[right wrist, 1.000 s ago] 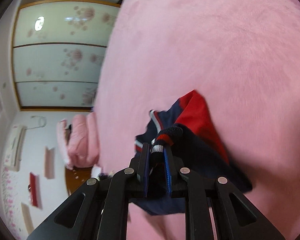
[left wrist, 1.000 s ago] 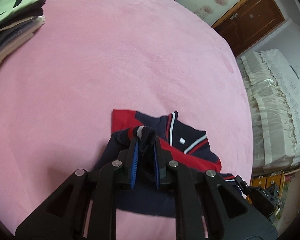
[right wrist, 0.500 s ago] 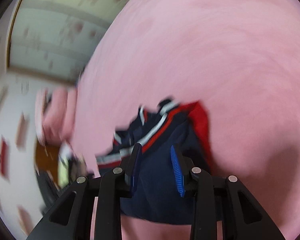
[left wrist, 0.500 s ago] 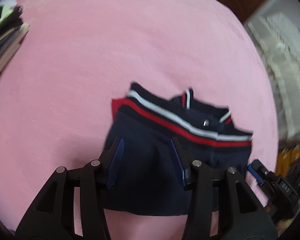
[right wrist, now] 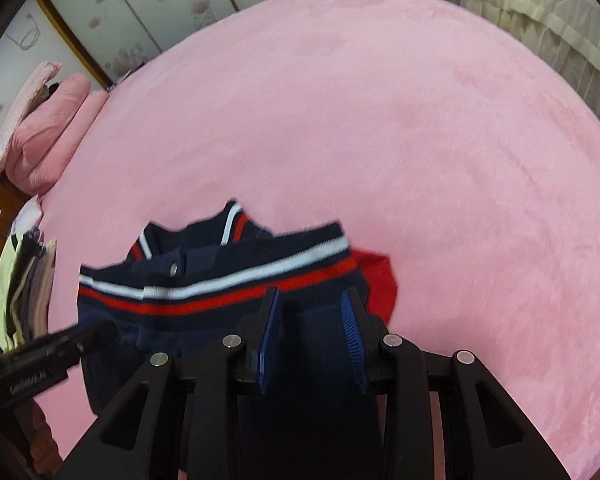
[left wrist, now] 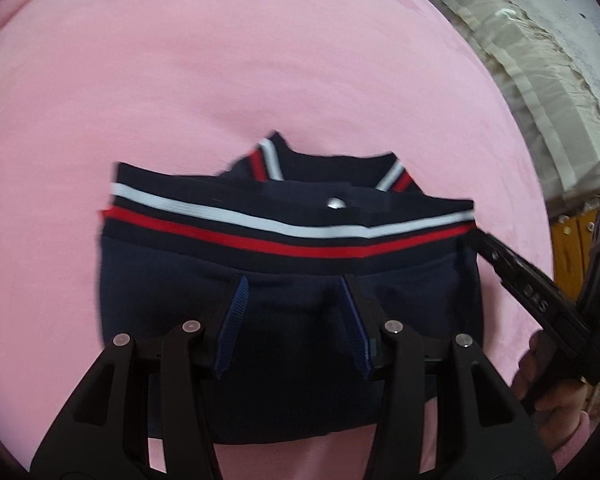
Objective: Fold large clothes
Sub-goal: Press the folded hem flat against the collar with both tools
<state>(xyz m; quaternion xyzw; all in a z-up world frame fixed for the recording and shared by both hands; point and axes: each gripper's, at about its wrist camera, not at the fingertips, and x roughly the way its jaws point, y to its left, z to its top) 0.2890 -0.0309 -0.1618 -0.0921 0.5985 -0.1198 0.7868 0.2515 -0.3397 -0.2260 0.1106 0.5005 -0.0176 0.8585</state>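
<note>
Jaws parted over jacket [left wrist: 172, 292]; only right view shows clothes stack [right wrist: 24, 292].

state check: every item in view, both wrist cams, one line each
jacket: folded, flat on the blanket, striped hem on top, snap visible
left gripper: open, nothing pinched, over the jacket
right gripper: open, nothing pinched, over the jacket
blanket: spread smooth
clothes stack: folded, piled at the blanket edge
pillows: stacked at the far end

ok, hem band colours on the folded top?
Navy hem band with one white and one red stripe; clearest in the left wrist view.
</note>
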